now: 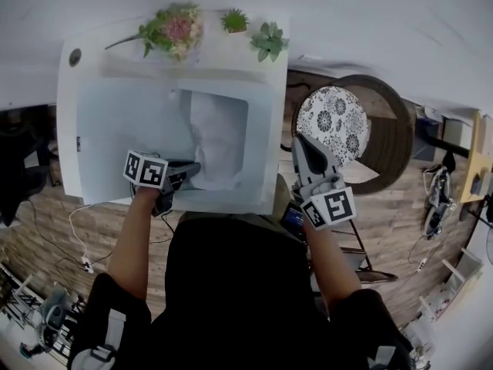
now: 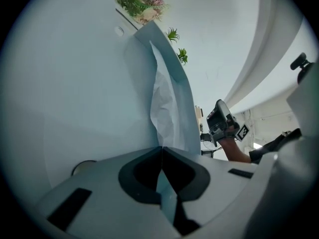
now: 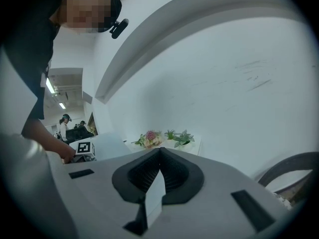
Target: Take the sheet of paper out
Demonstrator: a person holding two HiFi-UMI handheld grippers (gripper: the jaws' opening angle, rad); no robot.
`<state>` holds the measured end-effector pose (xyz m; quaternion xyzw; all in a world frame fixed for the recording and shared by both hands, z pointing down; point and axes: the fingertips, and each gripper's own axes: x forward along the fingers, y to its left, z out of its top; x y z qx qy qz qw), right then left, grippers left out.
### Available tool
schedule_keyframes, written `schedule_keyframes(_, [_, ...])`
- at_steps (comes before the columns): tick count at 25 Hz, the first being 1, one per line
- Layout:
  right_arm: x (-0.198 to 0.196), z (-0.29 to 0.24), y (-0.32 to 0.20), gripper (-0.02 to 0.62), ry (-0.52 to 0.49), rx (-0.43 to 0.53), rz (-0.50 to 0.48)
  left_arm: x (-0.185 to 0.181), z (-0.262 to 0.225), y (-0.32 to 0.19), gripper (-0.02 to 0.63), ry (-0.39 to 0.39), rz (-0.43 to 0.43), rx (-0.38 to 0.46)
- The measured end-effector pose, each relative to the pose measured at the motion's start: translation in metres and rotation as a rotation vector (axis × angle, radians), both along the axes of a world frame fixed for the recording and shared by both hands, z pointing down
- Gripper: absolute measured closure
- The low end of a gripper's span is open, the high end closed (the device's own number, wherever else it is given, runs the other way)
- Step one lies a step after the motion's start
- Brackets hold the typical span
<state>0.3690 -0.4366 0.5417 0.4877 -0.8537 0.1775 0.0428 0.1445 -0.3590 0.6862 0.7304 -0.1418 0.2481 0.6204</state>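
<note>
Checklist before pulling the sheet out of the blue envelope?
1. Left gripper jaws shut at the envelope's opening: ok.
2. Jaws pinch the white sheet of paper, not the blue envelope edge: cannot tell.
3. Right gripper pinning the envelope: not ok; it is shut, empty, and off to the side of the table.
4. Sheet flat for sliding: not ok, it is crumpled.
5. Plants apart from the envelope: ok.

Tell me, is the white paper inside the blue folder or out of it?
Inside. The white paper lies tucked within the blue folder, showing only through its opened part.
</note>
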Motion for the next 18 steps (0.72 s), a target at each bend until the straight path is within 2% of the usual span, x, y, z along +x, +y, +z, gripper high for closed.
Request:
schedule_keyframes(6, [-0.011,-0.002,0.001,0.583,-0.007,0.006,-0.015,-0.018,-0.021,-0.01,0.603,-0.017,-0.05,0.05])
schedule_keyframes(11, [-0.026,-0.006,0.0,0.584,-0.012,0.02,-0.028,-0.052,-0.038,-0.024,0.603,-0.057,-0.13,0.123])
schedule_keyframes(18, [-0.049,-0.015,0.001,0.583,-0.002,0.048,-0.033,-0.101,-0.065,-0.025,0.603,-0.131,-0.155,0.215])
